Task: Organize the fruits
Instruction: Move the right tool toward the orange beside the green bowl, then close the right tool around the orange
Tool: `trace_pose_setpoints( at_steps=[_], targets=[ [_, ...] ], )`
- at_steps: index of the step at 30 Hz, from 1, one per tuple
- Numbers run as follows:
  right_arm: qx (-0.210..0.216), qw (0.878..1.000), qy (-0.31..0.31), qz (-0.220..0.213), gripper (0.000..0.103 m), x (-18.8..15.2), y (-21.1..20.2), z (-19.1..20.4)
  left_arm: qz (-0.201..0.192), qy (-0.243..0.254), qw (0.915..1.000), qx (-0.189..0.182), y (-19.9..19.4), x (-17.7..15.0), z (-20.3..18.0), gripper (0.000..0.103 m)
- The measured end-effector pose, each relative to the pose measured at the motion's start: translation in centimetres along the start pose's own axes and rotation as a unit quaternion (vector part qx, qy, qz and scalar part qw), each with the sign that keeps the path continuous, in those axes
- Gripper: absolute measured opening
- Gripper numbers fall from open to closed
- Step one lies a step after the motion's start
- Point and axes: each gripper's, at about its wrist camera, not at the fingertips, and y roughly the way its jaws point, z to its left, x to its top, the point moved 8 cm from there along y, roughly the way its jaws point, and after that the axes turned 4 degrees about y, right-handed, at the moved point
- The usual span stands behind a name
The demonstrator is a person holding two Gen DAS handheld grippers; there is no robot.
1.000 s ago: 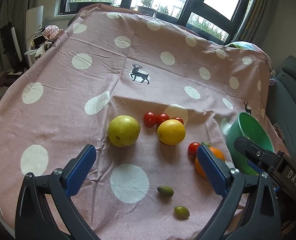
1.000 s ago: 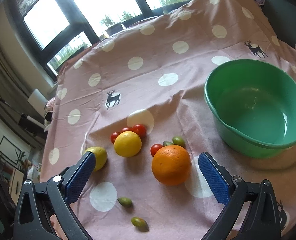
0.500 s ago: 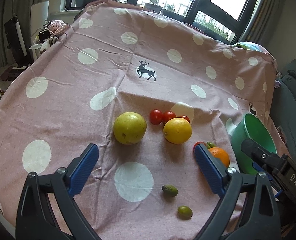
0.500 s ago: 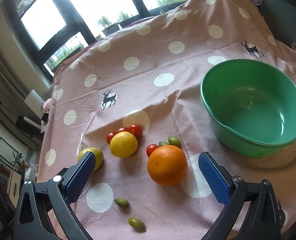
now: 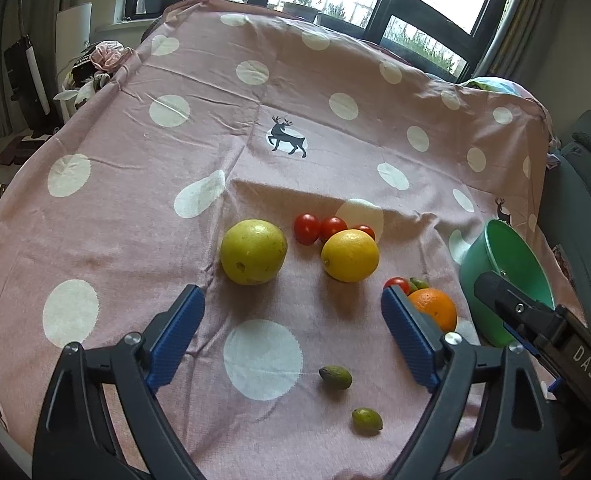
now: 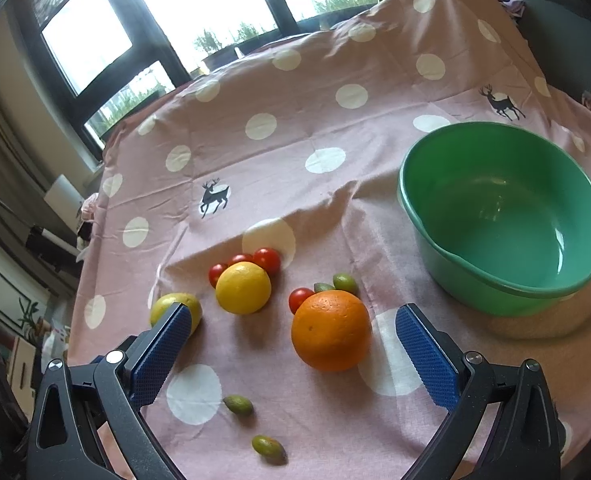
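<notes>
Fruit lies on a pink dotted cloth: a yellow-green fruit [image 5: 253, 251], a yellow lemon [image 5: 350, 255], three cherry tomatoes [image 5: 306, 228], an orange [image 5: 435, 308] with one more tomato [image 5: 396, 282] beside it, and small green fruits [image 5: 336, 377]. My left gripper [image 5: 292, 334] is open and empty, short of the fruit. My right gripper [image 6: 291, 350] is open and empty, with the orange [image 6: 330, 330] between its fingers but apart from them. The empty green bowl [image 6: 507, 276] stands at the right.
The lemon [image 6: 243, 287] and yellow-green fruit [image 6: 175, 309] lie left of the orange in the right wrist view. The right gripper's body [image 5: 551, 340] shows beside the bowl [image 5: 495, 264]. Windows lie behind the table, and a grey seat [image 5: 575, 200] at the right.
Both grippers have drifted slightly: the left wrist view has pulled back and tilted up a little, and the orange sits a little nearer the middle of the right gripper. No fruit has moved.
</notes>
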Motion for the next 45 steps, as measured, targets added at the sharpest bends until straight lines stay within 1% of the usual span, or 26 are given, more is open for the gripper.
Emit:
trace_pose_setpoints(
  at_steps=[9, 13, 17, 18, 20, 25, 32, 37, 39, 41, 45],
  targets=[
    [-0.001, 1.000, 0.000, 0.000, 0.097, -0.1, 0.0, 0.0, 0.009, -0.007, 0.9999, -0.008, 0.2, -0.1, -0.1, 0.085],
    [-0.001, 1.000, 0.000, 0.000, 0.097, -0.1, -0.1, 0.0, 0.010, -0.006, 0.9999, -0.007, 0.2, -0.1, -0.2, 0.082],
    [-0.001, 1.000, -0.001, 0.001, 0.097, -0.2, -0.1, 0.0, 0.014, -0.003, 0.9998, -0.010, 0.3, -0.3, -0.4, 0.077],
    [-0.002, 1.000, 0.000, 0.002, 0.096, -0.1, -0.1, 0.0, 0.015, -0.003, 0.9998, -0.011, 0.3, -0.3, -0.5, 0.077],
    [-0.003, 1.000, 0.002, 0.003, 0.091, -0.2, 0.0, -0.3, 0.016, -0.002, 0.9998, -0.013, 0.3, -0.3, -0.6, 0.076],
    [-0.008, 1.000, 0.009, 0.008, 0.086, -0.2, 0.2, -0.7, 0.021, 0.000, 0.9995, -0.024, 0.5, -0.4, -1.3, 0.073],
    [-0.007, 1.000, 0.018, 0.016, 0.085, -0.5, 0.4, -0.7, 0.037, 0.003, 0.9986, -0.039, 1.1, -0.9, -2.5, 0.070],
    [-0.007, 0.999, 0.027, 0.019, 0.085, -0.5, 0.4, -1.0, 0.045, 0.007, 0.9983, -0.036, 1.6, -1.2, -3.0, 0.067],
    [-0.009, 0.999, 0.030, 0.020, 0.085, -0.4, 0.5, -1.1, 0.049, 0.008, 0.9981, -0.038, 1.8, -1.3, -3.2, 0.064],
    [-0.010, 0.999, 0.034, 0.022, 0.081, -0.4, 0.5, -1.3, 0.052, 0.008, 0.9976, -0.044, 2.0, -1.4, -3.5, 0.062],
    [-0.006, 0.998, 0.047, 0.030, 0.080, -0.5, 0.8, -1.8, 0.066, 0.003, 0.9951, -0.073, 2.5, -1.8, -4.4, 0.057]
  ],
)
